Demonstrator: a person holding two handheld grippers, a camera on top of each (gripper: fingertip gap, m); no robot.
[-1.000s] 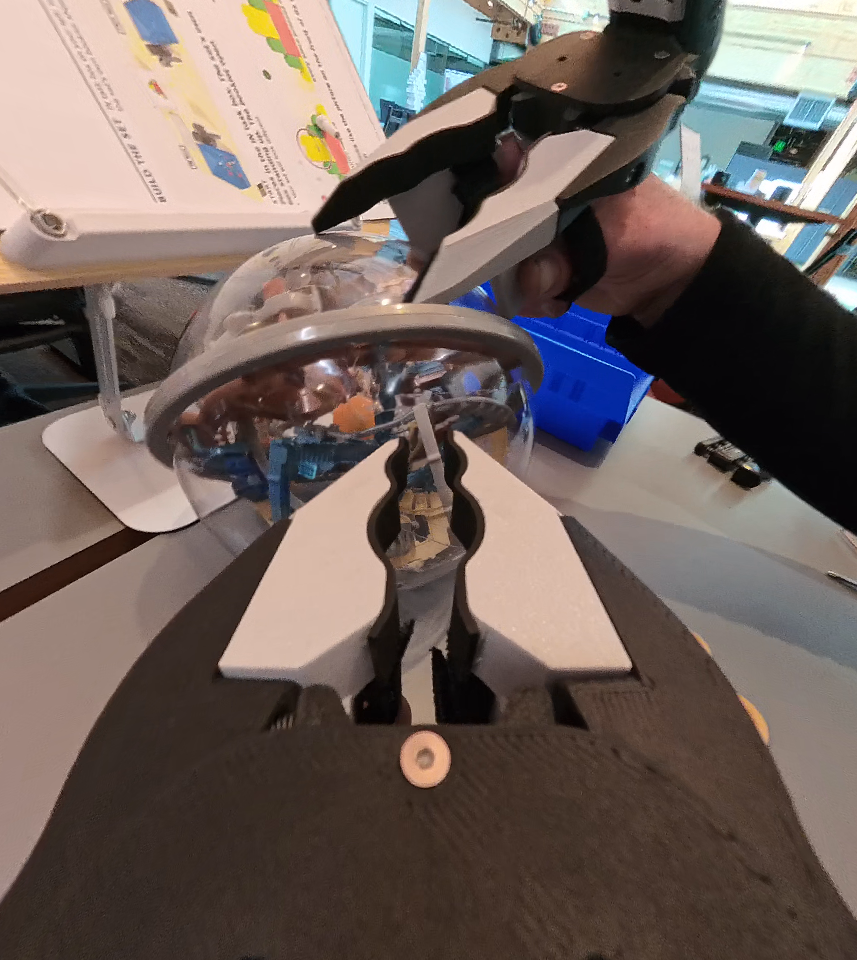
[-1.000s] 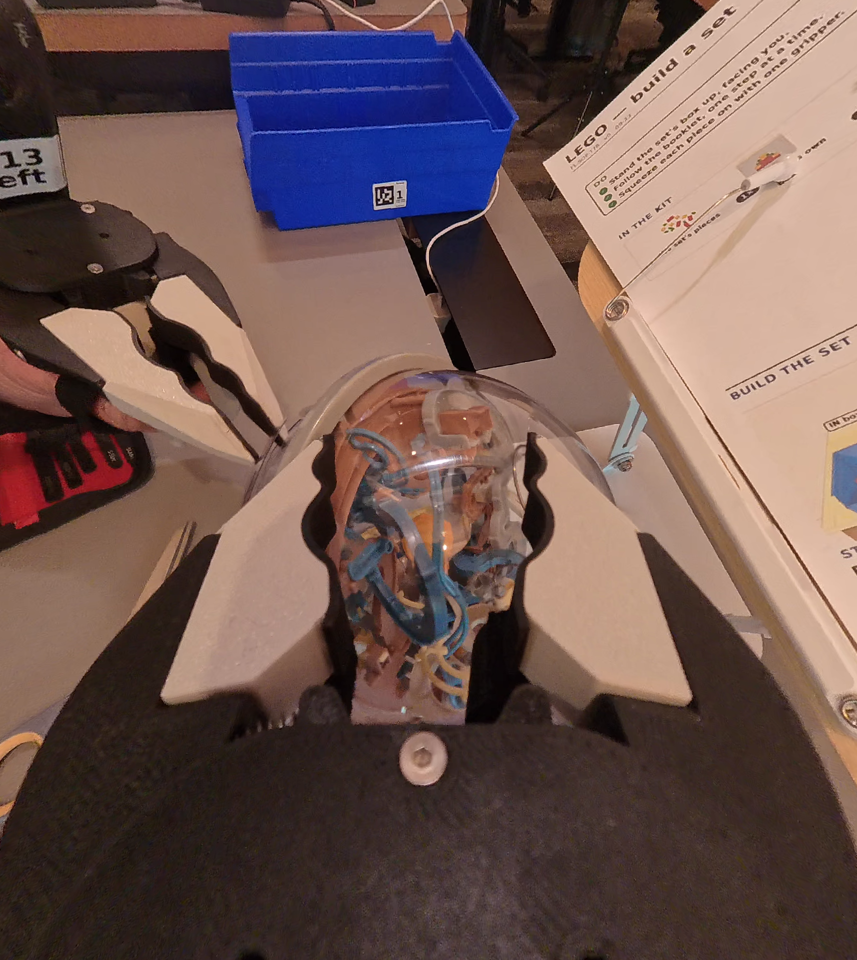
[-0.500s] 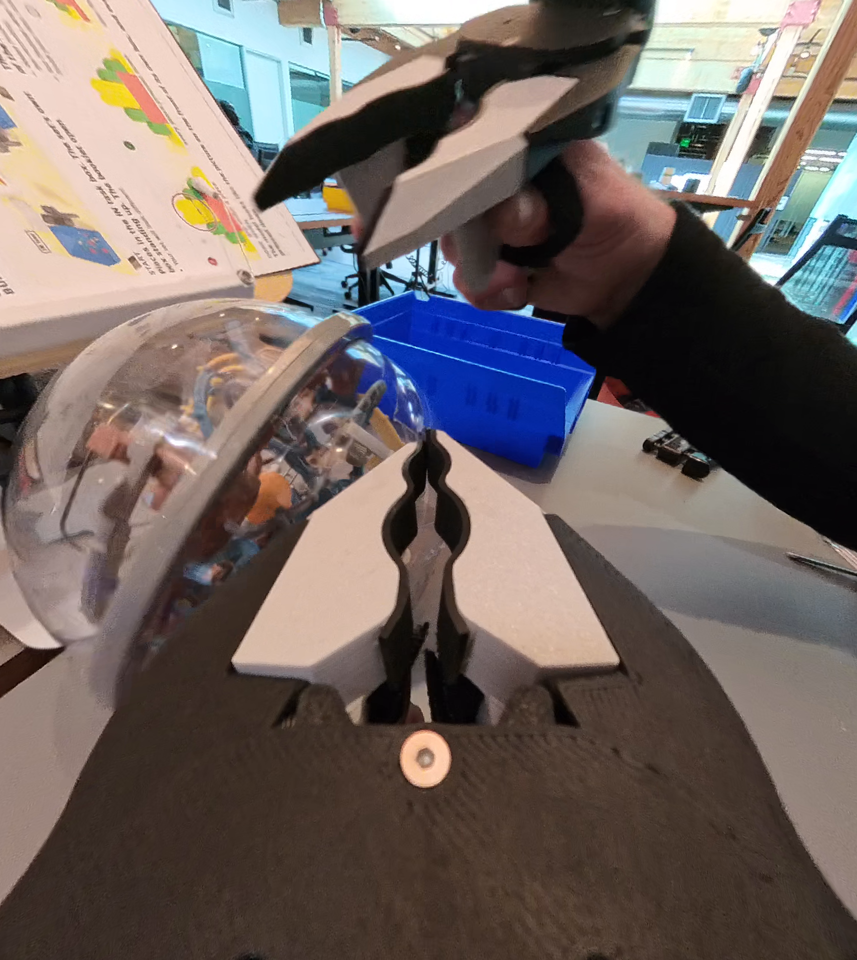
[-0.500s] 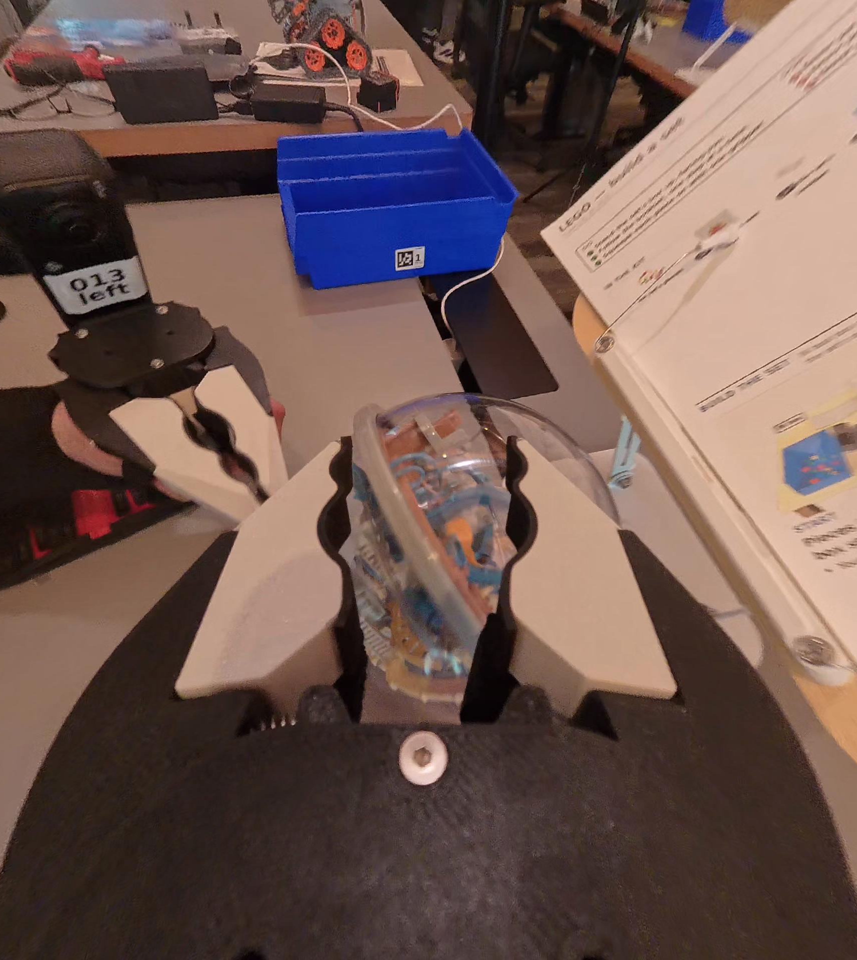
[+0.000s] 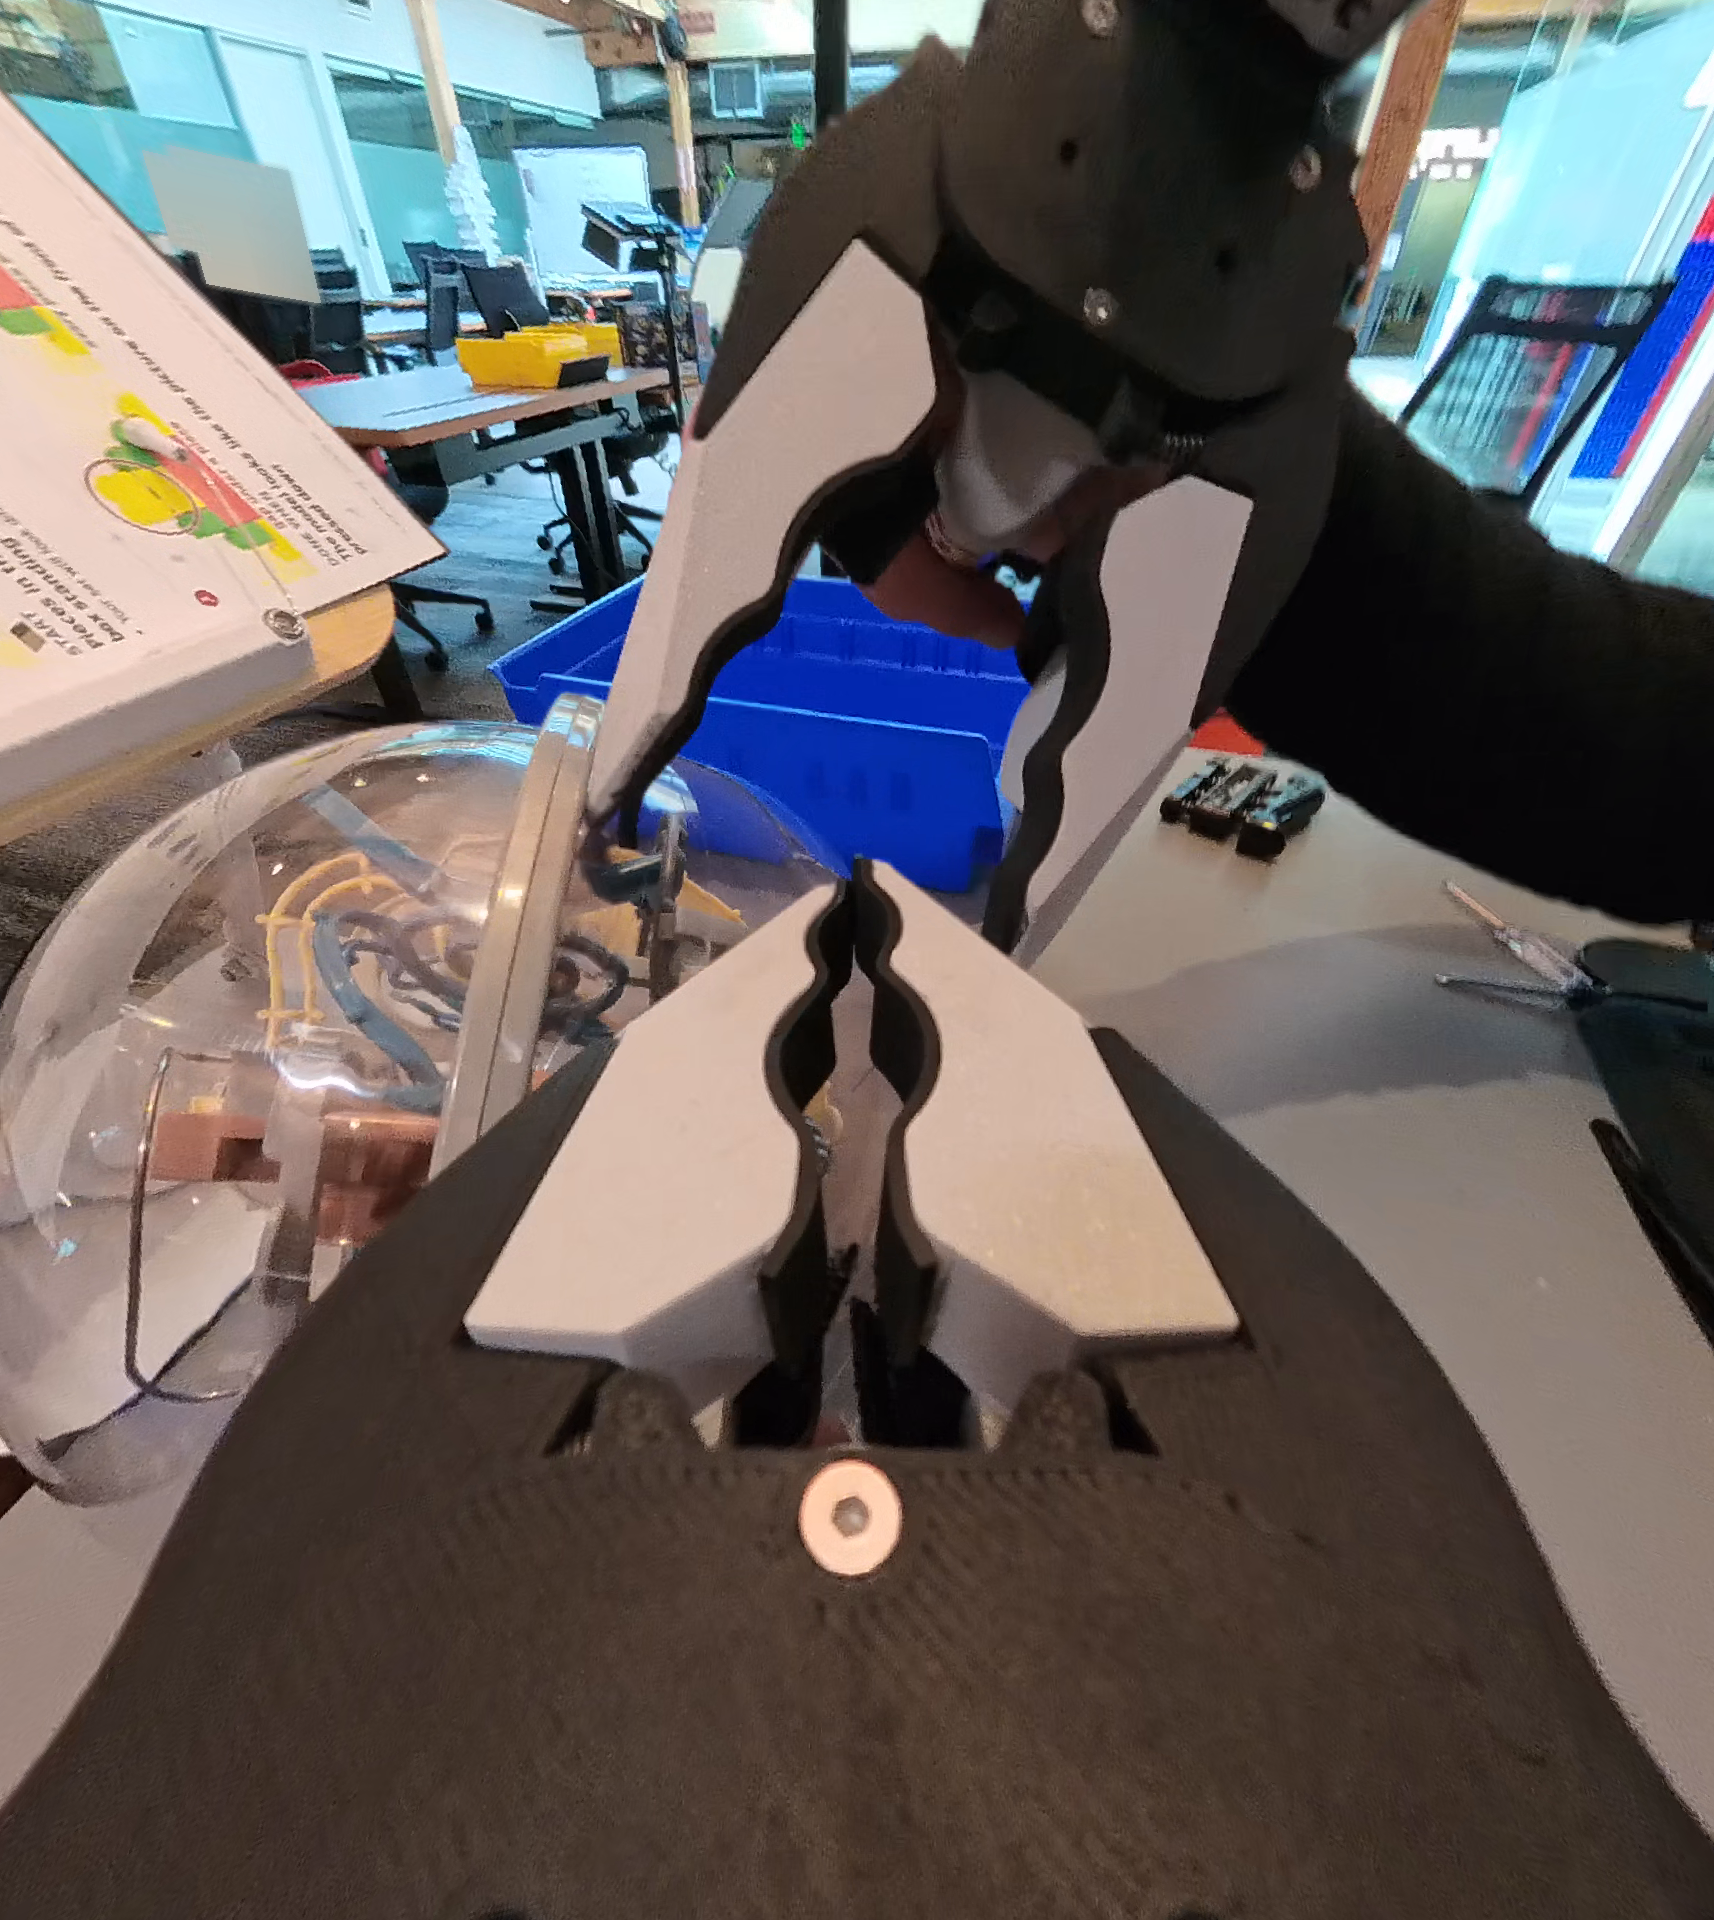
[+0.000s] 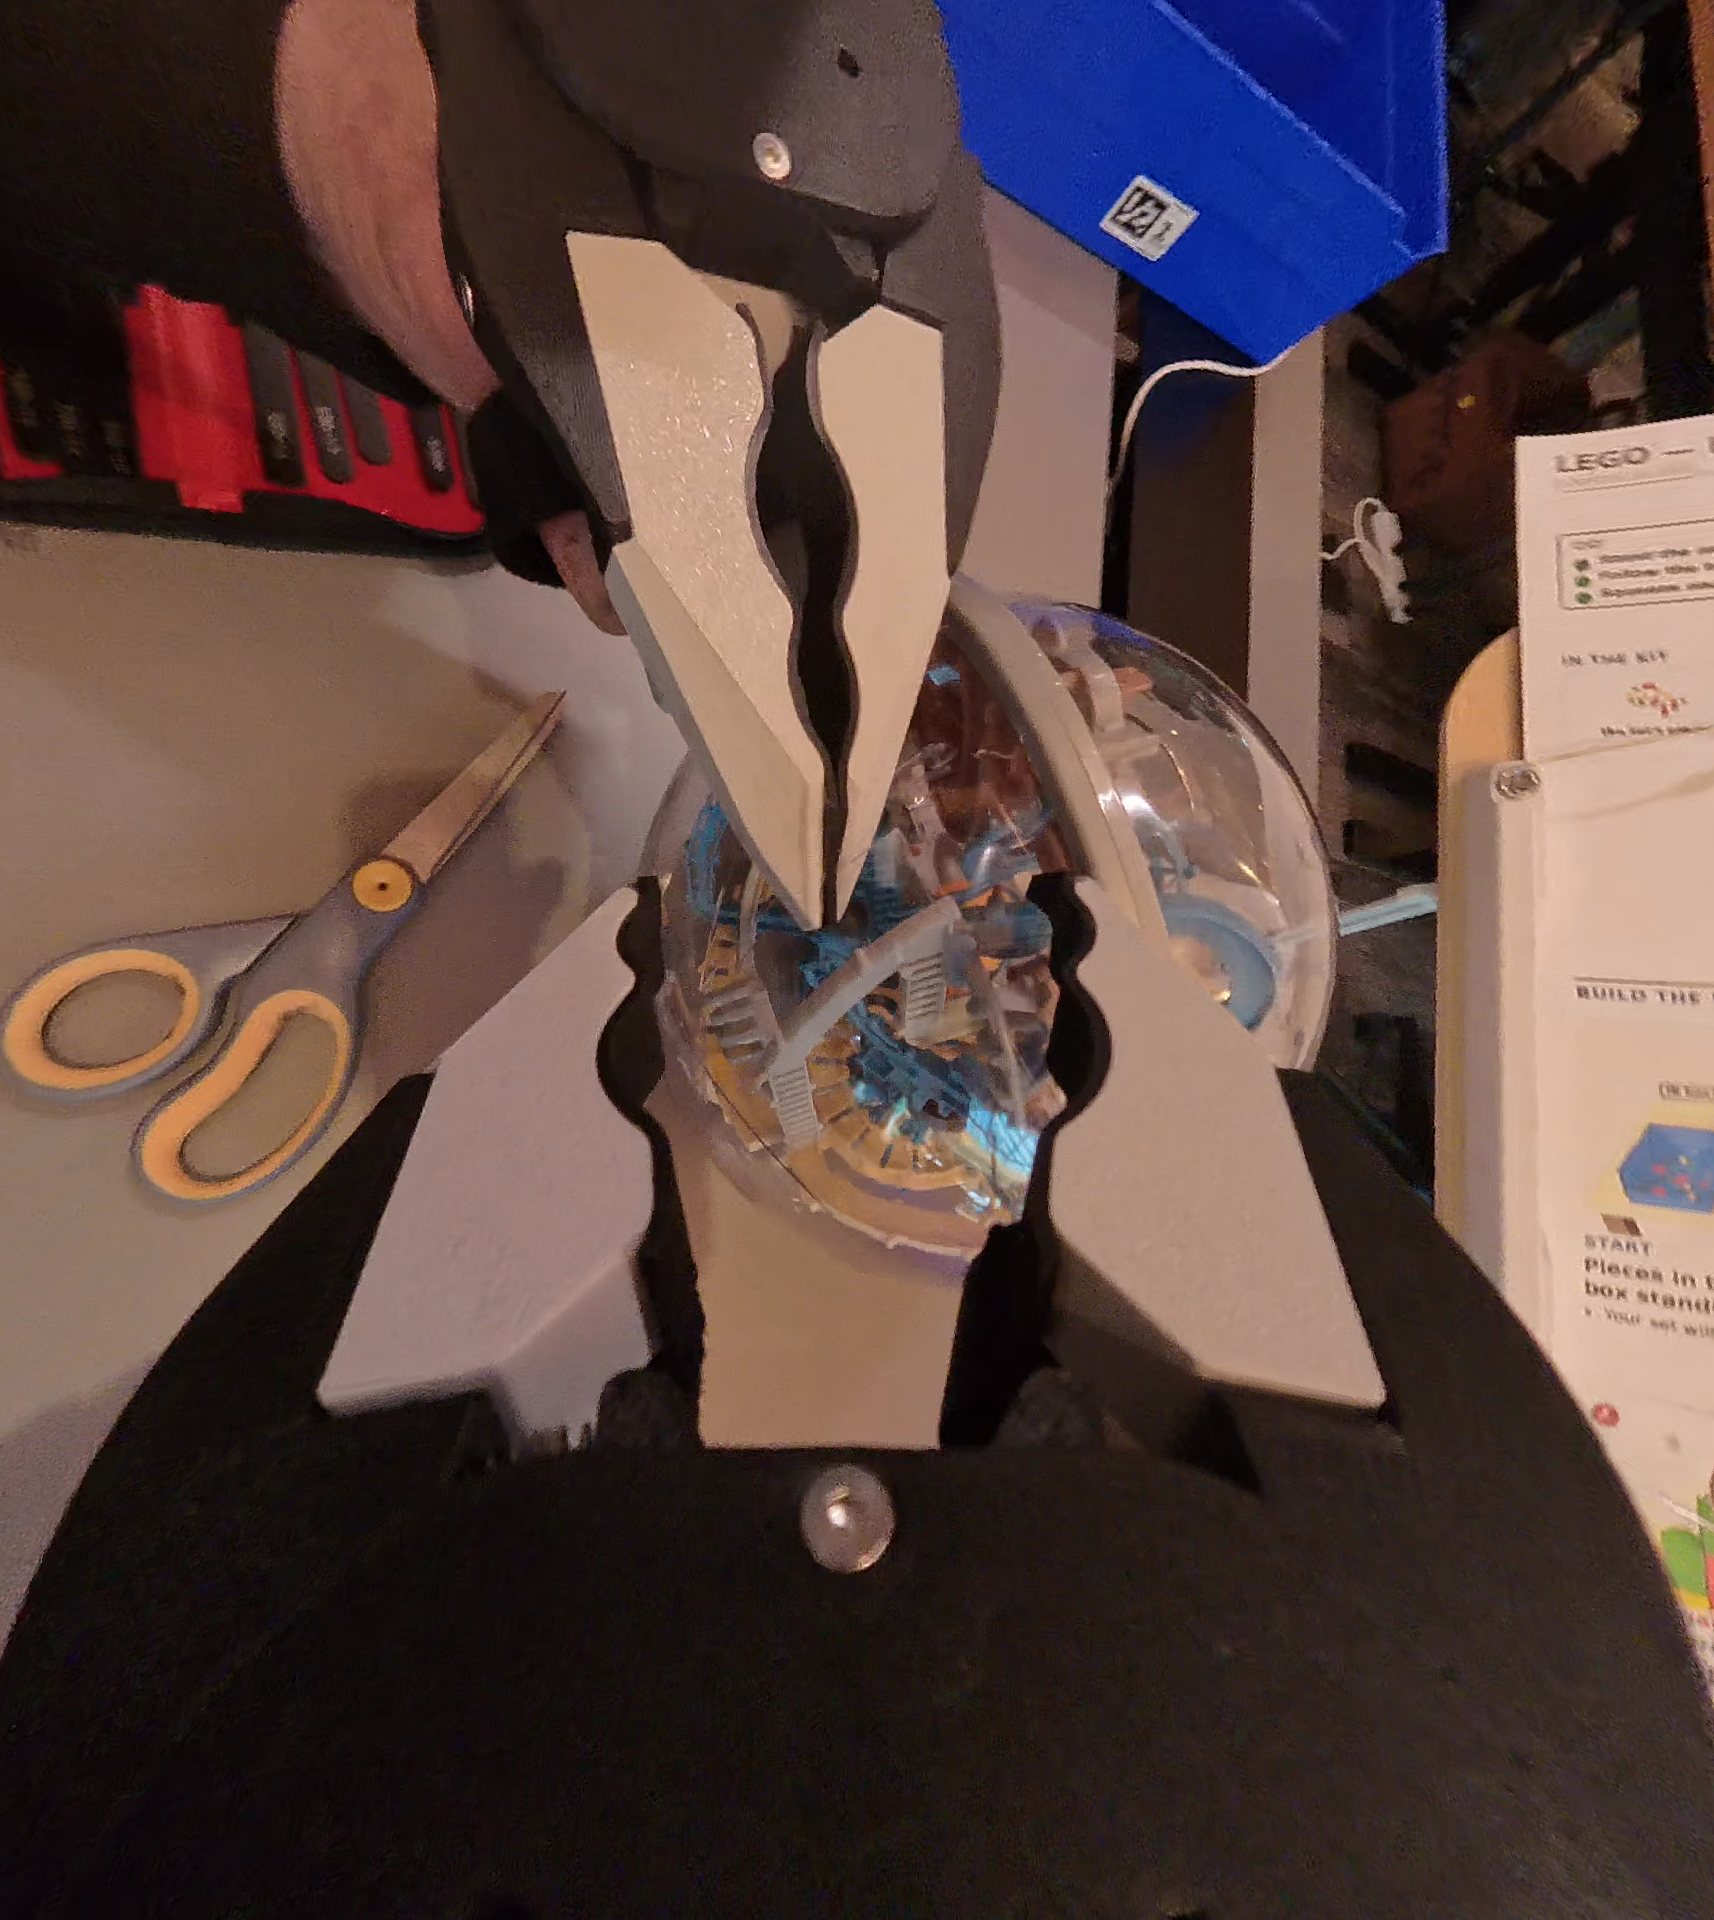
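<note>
Clear sphere point(image 6: 1144, 831) with blue, tan innards; blue bin point(image 5: 832, 727); grey-yellow scissors point(image 6: 240, 997).

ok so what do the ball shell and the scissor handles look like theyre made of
Ball: clear, glossy hard plastic by the look; you see the coloured tracks through it, and it shows highlights. A matte grey band rings it.
Scissors: bare metal blades; grey handles with yellow-orange loop linings, probably plastic, the linings perhaps softer.

A pair of grey-and-yellow-handled scissors point(image 6: 240, 997) is lying on the pale grey surface point(image 6: 105, 727), a blue plastic bin point(image 5: 832, 727) is sitting farther back, a red-and-black tool case point(image 6: 209, 416) is resting nearby, and a white printed instruction board point(image 5: 53, 468) is leaning tilted alongside.
</note>
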